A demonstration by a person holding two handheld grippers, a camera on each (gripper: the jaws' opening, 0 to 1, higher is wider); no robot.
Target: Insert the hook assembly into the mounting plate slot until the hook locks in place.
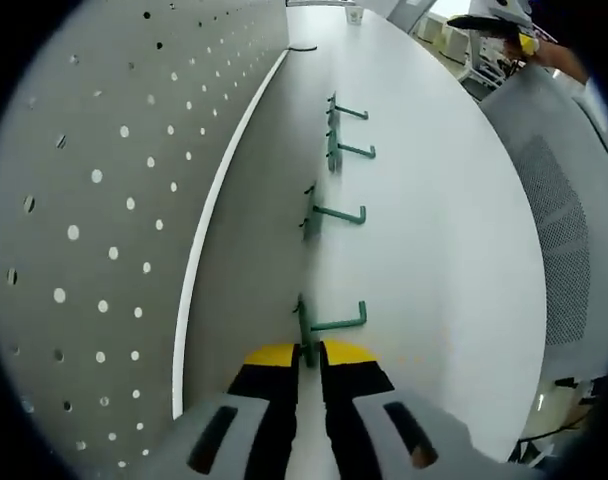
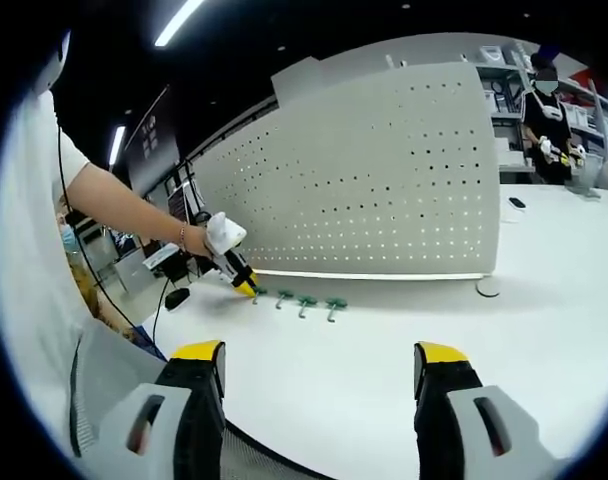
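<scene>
Left gripper (image 1: 306, 357): jaws closed on the nearest green hook assembly (image 1: 324, 322), which lies on the white worktop (image 1: 444, 250) just beside the pegboard mounting plate (image 1: 104, 200). Three more hooks (image 1: 336, 212) lie in a row along the plate's foot. To do the step well, likely lift it level, line its back plate up with a slot, then push until it catches. Right gripper (image 2: 319, 368): jaws open, empty, near the worktop's front edge. No containers seen.

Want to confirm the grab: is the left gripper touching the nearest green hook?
Touching. Left gripper view: left gripper has its yellow tips closed on the nearest green hook.
</scene>
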